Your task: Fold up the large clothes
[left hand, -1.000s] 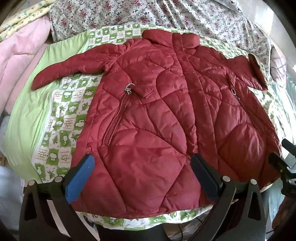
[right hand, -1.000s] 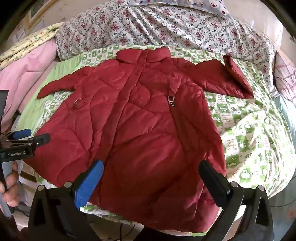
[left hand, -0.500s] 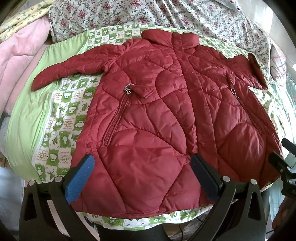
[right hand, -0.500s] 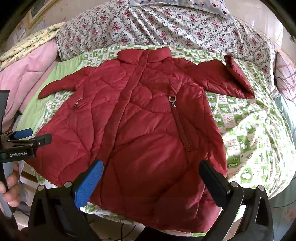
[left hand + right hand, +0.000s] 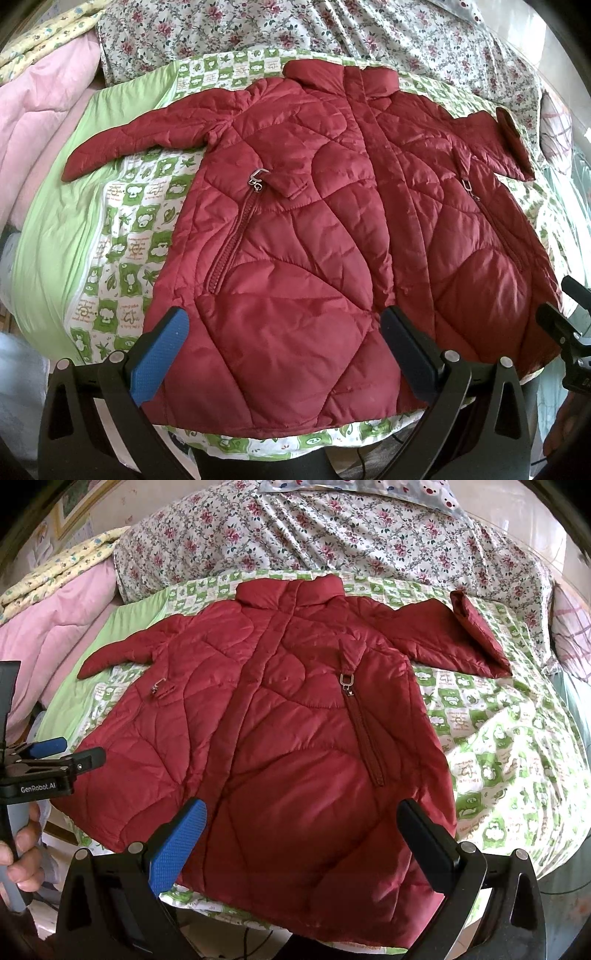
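A dark red quilted jacket (image 5: 314, 229) lies front up and spread flat on the bed, collar at the far end, hem nearest me. It also shows in the right wrist view (image 5: 295, 731). Its left sleeve (image 5: 140, 136) stretches out flat. Its right sleeve (image 5: 450, 638) has the cuff folded back. My left gripper (image 5: 284, 339) is open and empty, hovering above the hem's left half. My right gripper (image 5: 306, 830) is open and empty above the hem's right half. The left gripper also shows at the left edge of the right wrist view (image 5: 55, 760).
A green and white patterned sheet (image 5: 509, 746) covers the bed under the jacket. A floral quilt (image 5: 332, 535) is bunched at the far end. Pink bedding (image 5: 33, 122) is piled on the left. The bed's near edge runs just below the hem.
Both grippers have shifted very slightly. The jacket has not moved.
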`<state>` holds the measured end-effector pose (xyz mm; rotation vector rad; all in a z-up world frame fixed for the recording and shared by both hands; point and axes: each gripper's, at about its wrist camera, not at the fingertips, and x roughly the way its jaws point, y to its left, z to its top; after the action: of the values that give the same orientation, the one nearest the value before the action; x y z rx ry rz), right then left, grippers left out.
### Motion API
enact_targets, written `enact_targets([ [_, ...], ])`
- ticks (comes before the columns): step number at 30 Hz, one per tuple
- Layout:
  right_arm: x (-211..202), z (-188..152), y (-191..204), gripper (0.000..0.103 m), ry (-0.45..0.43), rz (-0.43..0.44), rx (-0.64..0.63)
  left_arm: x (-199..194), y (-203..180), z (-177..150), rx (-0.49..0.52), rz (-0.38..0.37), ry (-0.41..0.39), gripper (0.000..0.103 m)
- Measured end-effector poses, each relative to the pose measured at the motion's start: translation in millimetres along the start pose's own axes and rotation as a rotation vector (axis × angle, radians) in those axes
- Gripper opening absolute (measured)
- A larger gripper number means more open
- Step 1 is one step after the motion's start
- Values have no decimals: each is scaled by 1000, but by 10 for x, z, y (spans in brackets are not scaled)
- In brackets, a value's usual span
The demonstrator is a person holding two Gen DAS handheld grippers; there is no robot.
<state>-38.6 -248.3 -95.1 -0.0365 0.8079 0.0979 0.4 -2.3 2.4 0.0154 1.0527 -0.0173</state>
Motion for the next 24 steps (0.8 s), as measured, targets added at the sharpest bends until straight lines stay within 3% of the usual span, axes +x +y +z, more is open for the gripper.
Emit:
enact_targets([
  [14, 21, 52, -27, 103, -7, 41, 21, 31, 28, 60, 1, -2, 4, 103],
  [19, 75, 62, -50, 103, 1, 7, 0, 139, 40, 58, -15, -57, -20, 103],
  [22, 99, 103, -151, 103, 19, 73, 61, 163, 38, 84, -34, -112, -46, 103],
  [24, 119, 139, -213, 103, 9, 64, 68, 145, 42, 109, -53, -154, -72, 103],
])
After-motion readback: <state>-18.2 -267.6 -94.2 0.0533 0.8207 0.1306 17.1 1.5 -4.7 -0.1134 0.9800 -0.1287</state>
